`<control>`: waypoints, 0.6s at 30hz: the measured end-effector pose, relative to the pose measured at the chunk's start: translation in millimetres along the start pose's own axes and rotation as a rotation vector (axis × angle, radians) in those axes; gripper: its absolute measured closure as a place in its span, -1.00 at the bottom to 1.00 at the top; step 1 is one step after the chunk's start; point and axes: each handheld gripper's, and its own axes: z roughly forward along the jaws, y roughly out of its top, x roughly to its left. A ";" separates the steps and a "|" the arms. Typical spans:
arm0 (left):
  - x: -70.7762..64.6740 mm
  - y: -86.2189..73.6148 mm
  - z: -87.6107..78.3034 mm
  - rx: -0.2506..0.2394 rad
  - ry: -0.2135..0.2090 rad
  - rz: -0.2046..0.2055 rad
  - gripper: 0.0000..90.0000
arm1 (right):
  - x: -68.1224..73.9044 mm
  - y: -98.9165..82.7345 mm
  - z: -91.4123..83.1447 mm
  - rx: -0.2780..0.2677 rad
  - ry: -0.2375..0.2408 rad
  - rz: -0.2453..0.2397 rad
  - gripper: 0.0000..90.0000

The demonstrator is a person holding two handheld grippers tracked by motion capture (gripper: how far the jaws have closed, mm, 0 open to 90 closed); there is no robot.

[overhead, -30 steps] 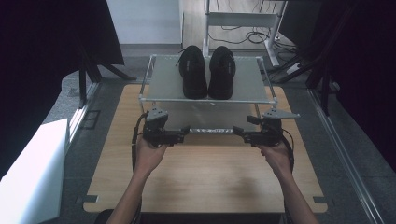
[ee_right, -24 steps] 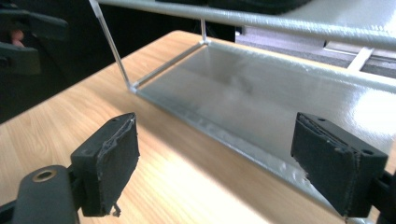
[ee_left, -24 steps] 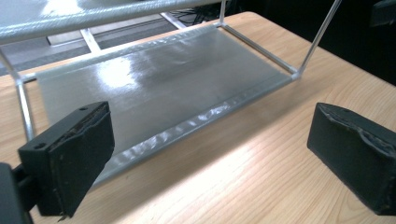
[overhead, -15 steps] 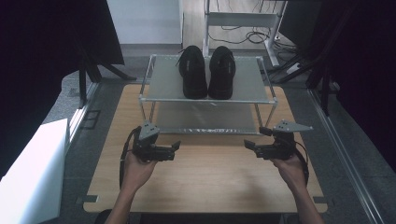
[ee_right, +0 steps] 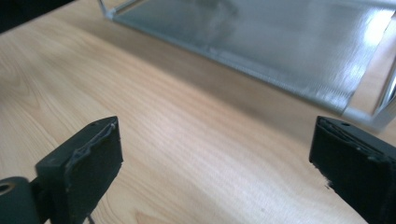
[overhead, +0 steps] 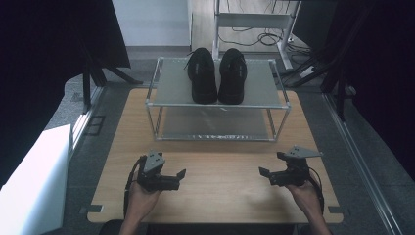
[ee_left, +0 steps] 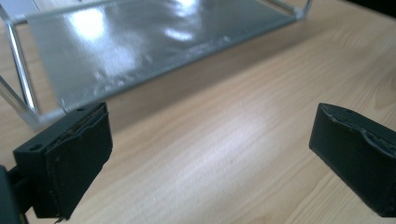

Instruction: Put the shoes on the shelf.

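A two-tier metal rack [overhead: 218,104] stands at the far middle of the wooden desk [overhead: 220,196]; its upper shelf carries a pair of black shoes, the left shoe [overhead: 202,76] and the right shoe [overhead: 232,76], side by side and just touching, toes toward the person, heels near the back rail; grey shelf surface lies bare to either side of the pair; the lower shelf [overhead: 215,122] carries nothing that can be seen, and in the left gripper view it shows as a shiny grey sheet [ee_left: 140,42] with a thin metal leg at its corner; in the right gripper view the same sheet [ee_right: 280,42] runs across the top, its front edge close above the desk. The left hand-held gripper [overhead: 180,176] sits low over the near left part of the desk, held by the left hand [overhead: 142,196], its jaws spread wide with only bare wood between them; the right hand-held gripper [overhead: 270,164] sits over the near right part, held by the right hand [overhead: 303,193], its jaws likewise wide apart and holding nothing. The two grippers are well apart, with a broad strip of bare wood between them and between each and the rack's front rail; the desk's near edge lies just behind the hands; grey floor borders the desk on both sides, and a white box [overhead: 32,181] stands on the floor at the left.
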 end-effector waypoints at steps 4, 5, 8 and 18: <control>-3.8 -10.8 9.0 0.045 0.002 0.015 -1.00 | -0.6 -16.0 9.4 0.053 -0.003 -0.010 -1.00; -4.3 -13.3 10.9 0.055 0.002 0.014 -1.00 | -1.2 -20.3 11.6 0.060 -0.008 -0.012 -1.00; -5.4 -25.4 20.4 0.106 0.001 0.007 -1.00 | -3.6 -30.3 17.0 0.083 -0.007 -0.007 -1.00; -12.9 -40.5 41.1 0.231 0.027 0.054 -1.00 | -5.7 -50.3 33.5 0.206 -0.046 -0.048 -1.00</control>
